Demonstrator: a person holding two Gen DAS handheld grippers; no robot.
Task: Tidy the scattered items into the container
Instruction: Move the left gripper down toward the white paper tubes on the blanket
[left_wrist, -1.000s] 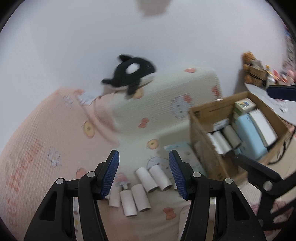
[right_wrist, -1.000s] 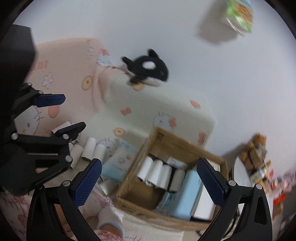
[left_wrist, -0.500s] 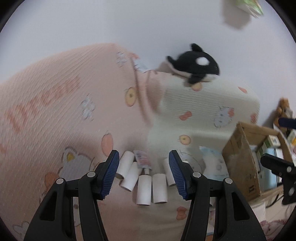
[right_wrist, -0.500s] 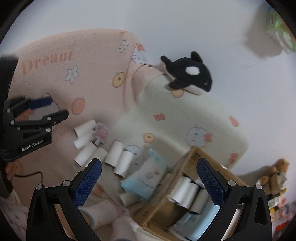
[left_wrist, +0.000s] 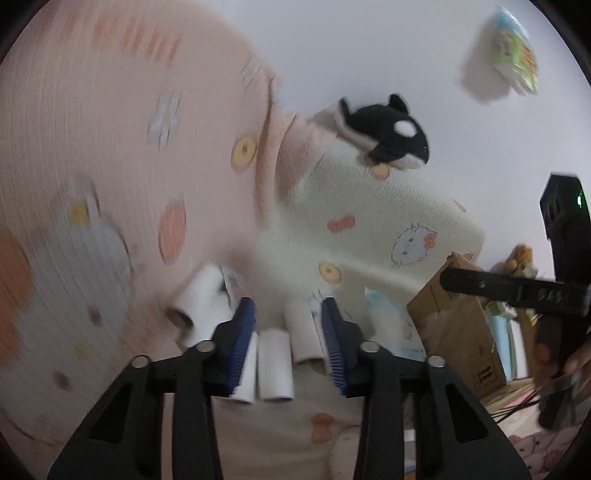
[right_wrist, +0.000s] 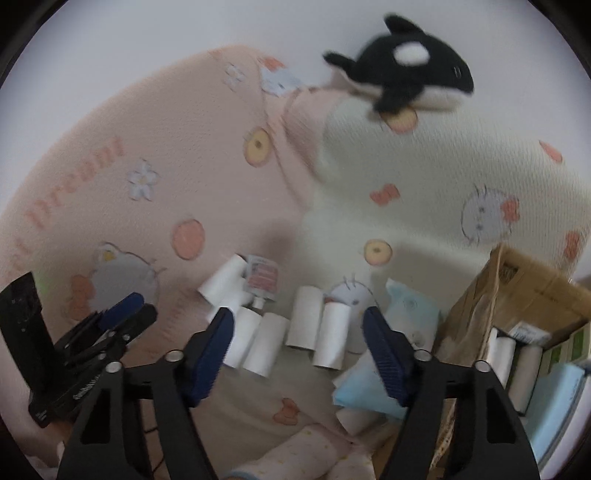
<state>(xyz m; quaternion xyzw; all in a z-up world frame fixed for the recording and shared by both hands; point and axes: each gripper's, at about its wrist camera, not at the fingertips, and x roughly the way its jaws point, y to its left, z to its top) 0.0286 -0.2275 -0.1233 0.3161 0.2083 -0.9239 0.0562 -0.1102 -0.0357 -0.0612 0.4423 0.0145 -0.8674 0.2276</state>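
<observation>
On the pink bedding (right_wrist: 122, 177) behind the right gripper's (right_wrist: 299, 349) jaws, coral letters read "Dream", partly blurred; cartoon cat faces, bows and doughnut shapes dot the pink and the cream bedding (right_wrist: 443, 177). The body of the left gripper (right_wrist: 122, 314), seen to the left of the right jaws, carries small white lettering too blurred to read.

White paper rolls (right_wrist: 295, 328) lie in a loose row on the bed, ahead of and between the right jaws. A small pouch (right_wrist: 263, 276) with a pink-and-white label sits just beyond them, its print illegible. A pale blue tissue pack (right_wrist: 413, 308) lies just past the right-hand jaw. Right of that stands the cardboard box (right_wrist: 524, 288), already holding more white rolls and a light blue packet; printed marks on its side cannot be read.

In the left wrist view, the left gripper (left_wrist: 288, 341) has one paper roll (left_wrist: 275, 369) between its jaws, with others just beside each blue pad. Both pairs of jaws are closing, neither pressing on anything yet.

A plush orca (right_wrist: 402, 70) rests on top of the bedding, far beyond the jaws.
</observation>
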